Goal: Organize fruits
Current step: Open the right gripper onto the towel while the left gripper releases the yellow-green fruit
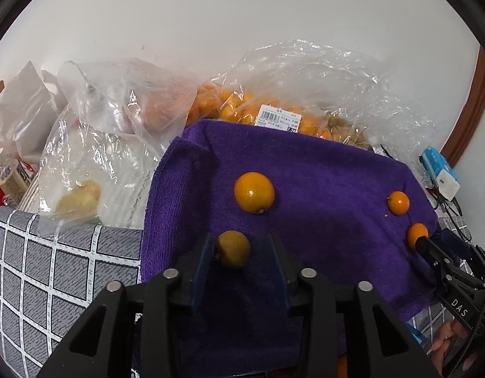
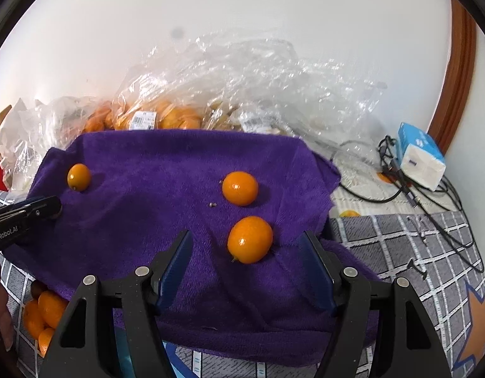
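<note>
The left gripper point(image 1: 242, 252) hangs low over a purple terry towel point(image 1: 321, 170), its blue-padded jaws parted around a small dull yellow-brown round fruit point(image 1: 233, 249) that touches the left pad and stands clear of the right. Beyond it lies a larger glossy orange citrus point(image 1: 254, 192); two smaller orange fruits point(image 1: 398, 203) sit near the towel's right edge, the nearer one beside the right gripper point(image 1: 431, 245); clear plastic bags of oranges point(image 1: 273, 107) crowd the white wall behind.

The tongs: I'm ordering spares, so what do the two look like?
Both match: left tongs and right tongs have black plastic frames with triangular cutouts, silver round pins at the joints and dark blue flat pads. White lettering marks their sides: "DAS" on the right one, "GenRobot.AI" on the left.
</note>
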### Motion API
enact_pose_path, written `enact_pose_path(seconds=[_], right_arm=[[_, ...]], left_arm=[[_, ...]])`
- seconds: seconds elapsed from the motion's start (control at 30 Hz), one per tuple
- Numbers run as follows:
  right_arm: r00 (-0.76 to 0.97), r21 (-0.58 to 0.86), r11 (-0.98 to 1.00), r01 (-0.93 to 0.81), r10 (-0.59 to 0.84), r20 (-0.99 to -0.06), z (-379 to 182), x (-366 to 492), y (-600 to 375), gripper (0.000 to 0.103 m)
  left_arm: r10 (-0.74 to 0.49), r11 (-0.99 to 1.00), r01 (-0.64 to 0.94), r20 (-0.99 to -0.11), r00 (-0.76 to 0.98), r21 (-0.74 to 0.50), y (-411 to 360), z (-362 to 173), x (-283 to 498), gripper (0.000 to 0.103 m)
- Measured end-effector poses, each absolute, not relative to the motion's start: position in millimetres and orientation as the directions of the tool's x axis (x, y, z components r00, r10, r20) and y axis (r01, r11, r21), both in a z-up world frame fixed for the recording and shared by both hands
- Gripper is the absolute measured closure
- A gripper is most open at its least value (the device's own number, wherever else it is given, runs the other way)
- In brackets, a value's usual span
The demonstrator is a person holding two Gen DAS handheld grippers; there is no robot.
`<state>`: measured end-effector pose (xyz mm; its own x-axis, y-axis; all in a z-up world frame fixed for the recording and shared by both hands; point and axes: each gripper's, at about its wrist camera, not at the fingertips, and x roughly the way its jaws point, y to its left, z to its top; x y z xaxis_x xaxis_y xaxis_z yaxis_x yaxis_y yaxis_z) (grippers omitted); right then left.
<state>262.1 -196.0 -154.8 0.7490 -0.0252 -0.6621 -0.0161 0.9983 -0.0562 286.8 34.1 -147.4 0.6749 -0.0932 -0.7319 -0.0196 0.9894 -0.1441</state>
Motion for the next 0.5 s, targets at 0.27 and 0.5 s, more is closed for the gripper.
enact_pose_path(seconds=[0.27, 0.5], right_arm=[[0.734, -0.038, 0.999, 0.002, -0.027, -0.679, -144, 261, -202, 0.034], [0.745, -0.028, 0.999, 0.022, -0.035, -0.666, -130, 231, -211, 0.038]], left_arm=[[-0.11, 0.983, -0.026, -0.707, 0.699, -0.179, 40, -136, 282, 0.059], [-0.12, 0.978, -0.03, -0.673, 0.73, -0.207, 43, -129, 276, 0.057]])
